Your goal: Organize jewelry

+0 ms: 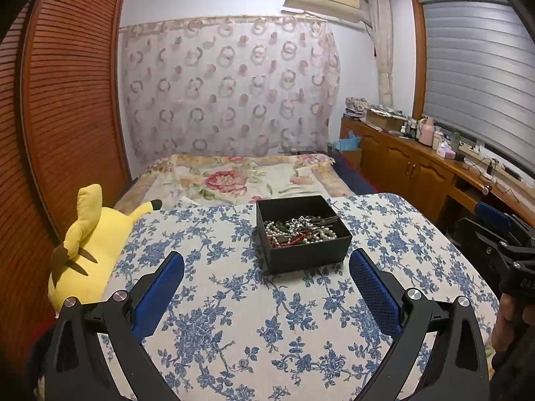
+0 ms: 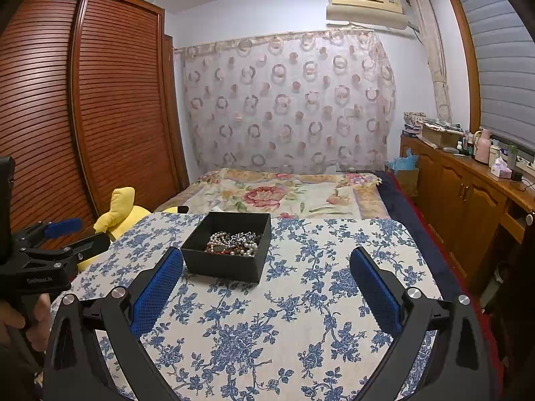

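A black open box (image 1: 311, 254) stands on the table with the blue floral cloth (image 1: 234, 334). It holds a tangle of jewelry (image 1: 301, 230): pearl strands, red beads, silver chains. My left gripper (image 1: 266, 260) is open and empty, just short of the box, above the cloth. In the right wrist view the box (image 2: 224, 265) sits left of centre with the jewelry (image 2: 234, 243) inside. My right gripper (image 2: 266, 260) is open and empty, with the box near its left finger (image 2: 157, 294). Each gripper shows at the edge of the other's view: the right one (image 1: 501, 244), the left one (image 2: 63, 234).
A yellow plush toy (image 1: 90, 244) lies at the table's left edge. A bed with a floral cover (image 1: 234, 177) lies beyond the table. A slatted wooden wardrobe (image 1: 67, 100) stands on the left, a wooden sideboard with bottles (image 1: 418, 157) on the right.
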A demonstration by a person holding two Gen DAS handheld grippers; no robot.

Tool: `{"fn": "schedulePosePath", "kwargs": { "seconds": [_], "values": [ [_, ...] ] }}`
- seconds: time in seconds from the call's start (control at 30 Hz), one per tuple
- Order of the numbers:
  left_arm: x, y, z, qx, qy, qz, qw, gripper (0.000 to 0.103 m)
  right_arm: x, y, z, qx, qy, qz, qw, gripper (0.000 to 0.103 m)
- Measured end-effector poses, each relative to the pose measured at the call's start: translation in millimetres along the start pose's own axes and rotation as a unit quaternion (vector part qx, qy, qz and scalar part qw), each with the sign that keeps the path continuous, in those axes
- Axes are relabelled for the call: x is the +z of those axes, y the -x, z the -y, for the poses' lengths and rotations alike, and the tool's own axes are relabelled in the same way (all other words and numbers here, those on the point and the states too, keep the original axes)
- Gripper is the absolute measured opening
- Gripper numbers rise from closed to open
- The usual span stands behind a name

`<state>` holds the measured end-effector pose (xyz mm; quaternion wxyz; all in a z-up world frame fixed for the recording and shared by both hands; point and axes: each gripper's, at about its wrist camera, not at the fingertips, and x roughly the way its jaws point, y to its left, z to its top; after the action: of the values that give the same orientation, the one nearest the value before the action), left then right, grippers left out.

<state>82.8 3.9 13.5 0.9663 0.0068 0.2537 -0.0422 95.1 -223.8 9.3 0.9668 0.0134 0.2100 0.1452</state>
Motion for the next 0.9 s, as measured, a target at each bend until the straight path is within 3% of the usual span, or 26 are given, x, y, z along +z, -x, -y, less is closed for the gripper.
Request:
{"fn": "schedulePosePath", "kwargs": {
  "seconds": [0.9],
  "values": [
    [2.7, 6.6, 1.9, 0.002, 0.001, 0.005, 1.0, 0.095, -1.9, 0.6, 2.9, -0.008, 0.002, -0.001, 1.0, 0.101]
  ]
}}
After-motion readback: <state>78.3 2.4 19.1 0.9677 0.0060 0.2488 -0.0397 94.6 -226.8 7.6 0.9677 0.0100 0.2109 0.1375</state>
